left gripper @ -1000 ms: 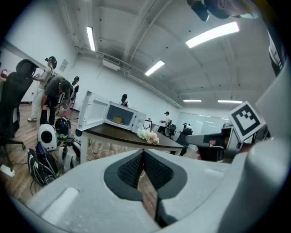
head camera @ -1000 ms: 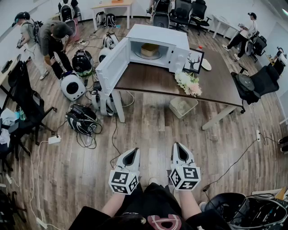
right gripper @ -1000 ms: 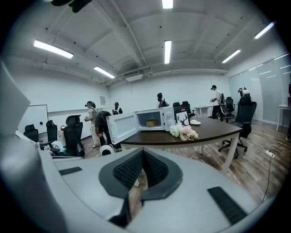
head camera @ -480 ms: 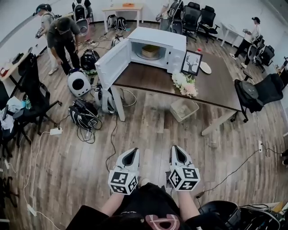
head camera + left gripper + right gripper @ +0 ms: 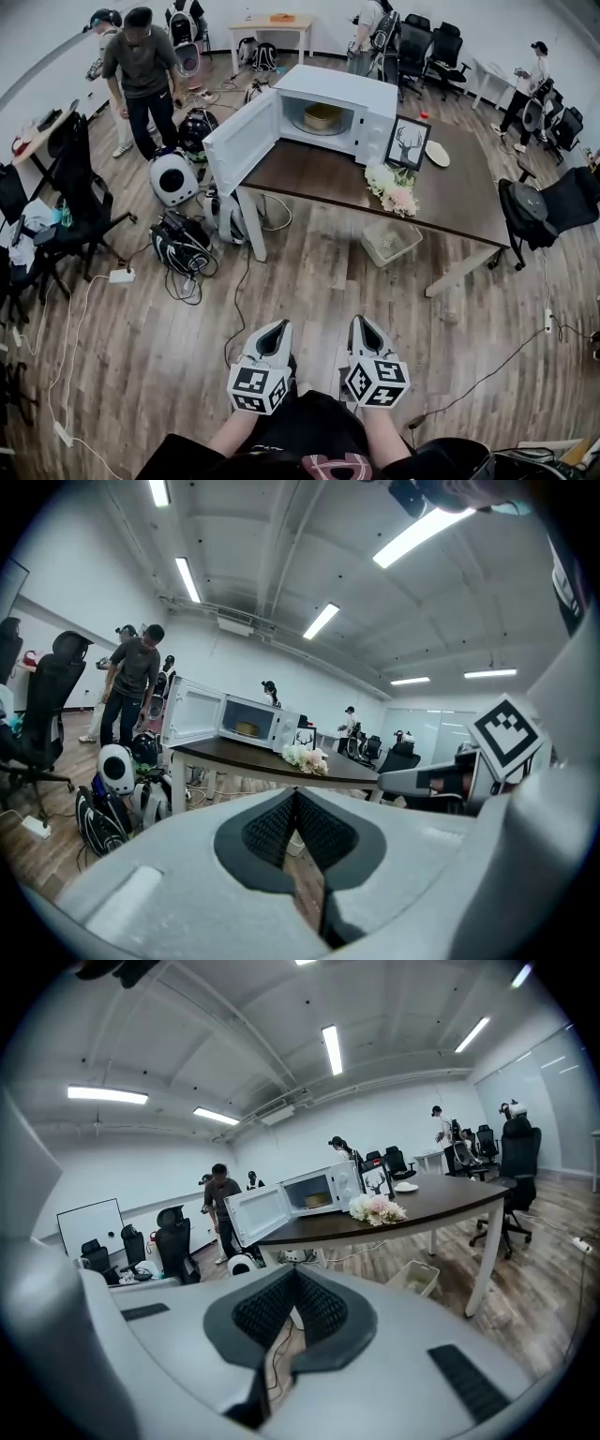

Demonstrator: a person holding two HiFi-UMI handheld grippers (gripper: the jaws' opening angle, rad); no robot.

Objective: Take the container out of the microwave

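From your head view, your left gripper (image 5: 280,325) and right gripper (image 5: 357,322) sit low over the wood-plank floor (image 5: 309,281). Each is a white wedge with a checkered marker cube, and each has its jaws together on nothing. Well apart from them, the boxy white microwave (image 5: 375,98) stands on the dark brown table (image 5: 450,192) with its door (image 5: 242,141) swung wide. The container (image 5: 322,116), round and tan, sits inside the cavity. What it holds you cannot tell. Pale flowers (image 5: 394,187) and a framed picture (image 5: 408,143) stand beside the microwave. A white mesh basket (image 5: 386,242) sits on the floor under the table.

In your left gripper view, the left gripper (image 5: 294,791) has its ribbed dark pads meeting at the tips, nothing between them. The container (image 5: 246,728) shows far off inside the microwave (image 5: 267,726).

In your right gripper view, the right gripper (image 5: 293,1272) is likewise closed and empty. The container (image 5: 317,1200) rests in the microwave (image 5: 345,1185), behind the flowers (image 5: 375,1208).
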